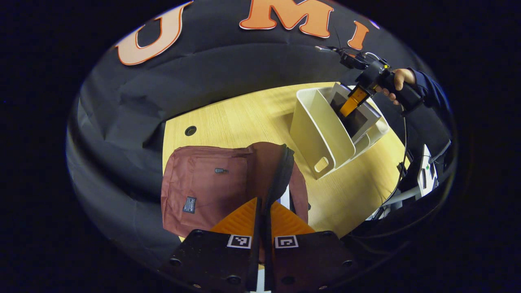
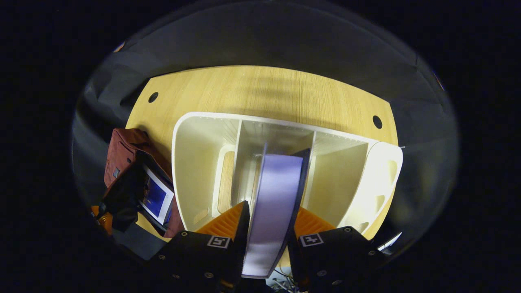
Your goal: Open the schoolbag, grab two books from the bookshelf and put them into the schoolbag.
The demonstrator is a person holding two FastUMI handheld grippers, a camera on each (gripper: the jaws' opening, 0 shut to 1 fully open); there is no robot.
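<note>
Maroon fabric schoolbag point(image 1: 203, 187) mouth pinched by left gripper point(image 1: 264, 221) | right gripper point(image 2: 268, 221) clamps white-paged dark-covered book point(image 2: 274, 199) in cream plastic bookshelf point(image 2: 195, 162) | step: second book, one blue book point(image 2: 156, 197) already bagged | next: lift clear, carry into bag

No legible text on schoolbag point(image 1: 203, 183) label

I see both fisheye views sharp at centre, bending and darkening toward the edges. Overhead light brightens the wooden table point(image 2: 260, 91), with soft shadow bands across it. The white bookshelf point(image 2: 380, 171) glares at its right wall.
</note>
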